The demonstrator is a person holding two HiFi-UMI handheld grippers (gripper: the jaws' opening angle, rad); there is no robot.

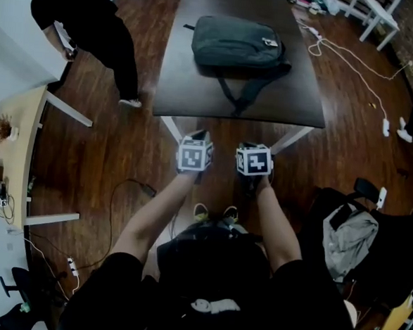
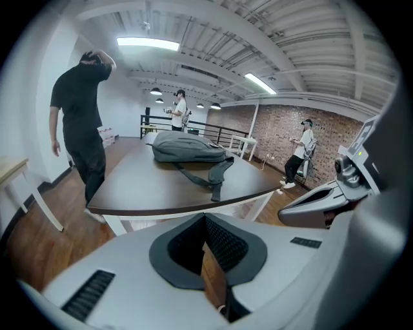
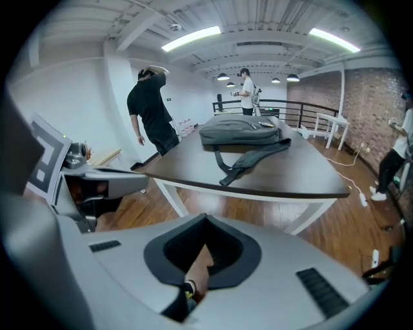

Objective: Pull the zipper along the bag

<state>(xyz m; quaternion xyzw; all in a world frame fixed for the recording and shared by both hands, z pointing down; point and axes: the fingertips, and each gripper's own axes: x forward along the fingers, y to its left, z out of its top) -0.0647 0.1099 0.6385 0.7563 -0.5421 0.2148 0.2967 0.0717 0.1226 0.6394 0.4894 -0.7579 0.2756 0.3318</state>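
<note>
A grey backpack (image 1: pixel 236 43) lies flat on the far half of a dark table (image 1: pixel 190 96), and its strap (image 1: pixel 243 96) trails toward the near edge. The zipper cannot be made out from here. Both grippers hang in front of the table's near edge, well short of the bag. My left gripper (image 1: pixel 198 138) has its jaws together with nothing between them, and my right gripper (image 1: pixel 250 148) beside it is shut and empty too. The left gripper view shows the bag (image 2: pixel 187 147) beyond the shut left gripper (image 2: pixel 205 219). In the right gripper view the bag (image 3: pixel 240 134) lies beyond the right gripper (image 3: pixel 205 219).
A person in black (image 1: pixel 89 25) stands left of the table. A pale side table (image 1: pixel 17 147) is at the far left. Cables (image 1: pixel 354 65) run over the wooden floor on the right, near bags (image 1: pixel 350 234). More people (image 2: pixel 179 109) stand in the background.
</note>
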